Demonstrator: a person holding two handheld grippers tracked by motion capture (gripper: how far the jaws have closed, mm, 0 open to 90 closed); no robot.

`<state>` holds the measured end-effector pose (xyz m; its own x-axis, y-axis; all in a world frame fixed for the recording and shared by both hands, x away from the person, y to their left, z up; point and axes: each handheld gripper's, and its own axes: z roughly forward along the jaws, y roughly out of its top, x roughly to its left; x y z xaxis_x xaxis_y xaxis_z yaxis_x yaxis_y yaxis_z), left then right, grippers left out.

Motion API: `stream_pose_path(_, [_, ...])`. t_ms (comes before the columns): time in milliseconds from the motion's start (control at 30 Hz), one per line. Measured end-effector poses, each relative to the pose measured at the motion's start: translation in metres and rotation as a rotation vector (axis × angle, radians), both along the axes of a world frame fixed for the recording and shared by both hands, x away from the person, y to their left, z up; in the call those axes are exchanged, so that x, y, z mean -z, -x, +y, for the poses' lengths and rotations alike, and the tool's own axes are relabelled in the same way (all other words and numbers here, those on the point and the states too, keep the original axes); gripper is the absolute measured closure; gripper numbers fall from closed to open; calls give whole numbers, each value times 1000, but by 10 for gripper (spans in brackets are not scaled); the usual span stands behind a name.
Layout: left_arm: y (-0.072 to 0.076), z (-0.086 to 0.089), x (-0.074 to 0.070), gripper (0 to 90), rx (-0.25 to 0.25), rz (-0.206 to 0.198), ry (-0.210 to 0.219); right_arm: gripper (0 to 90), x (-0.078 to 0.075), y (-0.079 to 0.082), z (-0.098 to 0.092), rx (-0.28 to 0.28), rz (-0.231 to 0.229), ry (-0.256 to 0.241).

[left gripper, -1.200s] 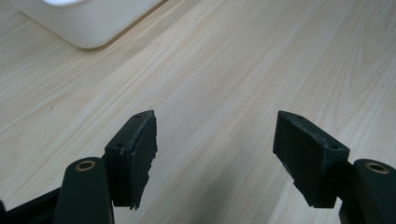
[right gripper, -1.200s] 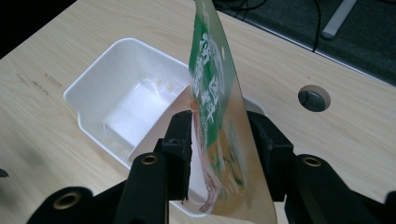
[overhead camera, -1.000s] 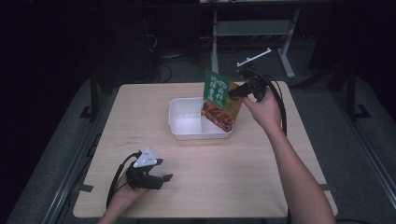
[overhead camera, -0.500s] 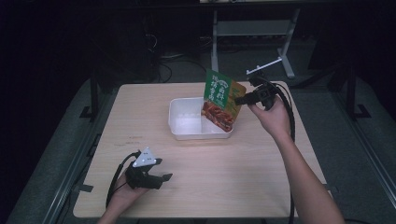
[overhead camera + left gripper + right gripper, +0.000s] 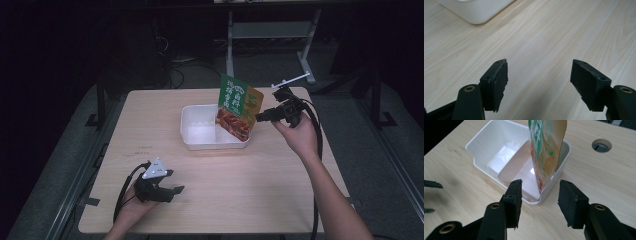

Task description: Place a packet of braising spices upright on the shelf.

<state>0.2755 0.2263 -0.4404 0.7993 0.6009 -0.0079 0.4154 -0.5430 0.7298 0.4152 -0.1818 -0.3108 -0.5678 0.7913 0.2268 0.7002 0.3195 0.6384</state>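
Observation:
A white two-compartment container sits mid-table. A green and orange food packet stands on end in its right compartment and leans on the right wall. My right gripper hovers open just right of the packet, apart from it. In the right gripper view the packet rises from the container just beyond my open right gripper, with nothing between the jaws. My left gripper rests open near the table's front left. In the left gripper view it stands over bare wood, with the container's corner beyond.
The wooden table has free room along its front and left. A round cable hole lies in the tabletop beyond the container. Metal stand legs and cables sit on the dark floor behind the table.
My right gripper has come away from the packet's upper right edge and dropped lower beside it. The packet stays standing in the container. The left gripper has not moved.

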Motion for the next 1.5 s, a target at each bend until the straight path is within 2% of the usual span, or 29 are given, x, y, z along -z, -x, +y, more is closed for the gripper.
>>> stream_pose_path(400, [-1, 0, 1, 295, -1, 4, -2, 488, 16, 15, -7, -14, 11, -37])
stream_pose_path(567, [-1, -1, 2, 295, 2, 8, -6, 473, 23, 23, -10, -9, 11, -33])
stream_pose_path(1500, [-2, -1, 3, 294, -11, 14, -6, 449, 64, 65, -38, -2, 27, -109])
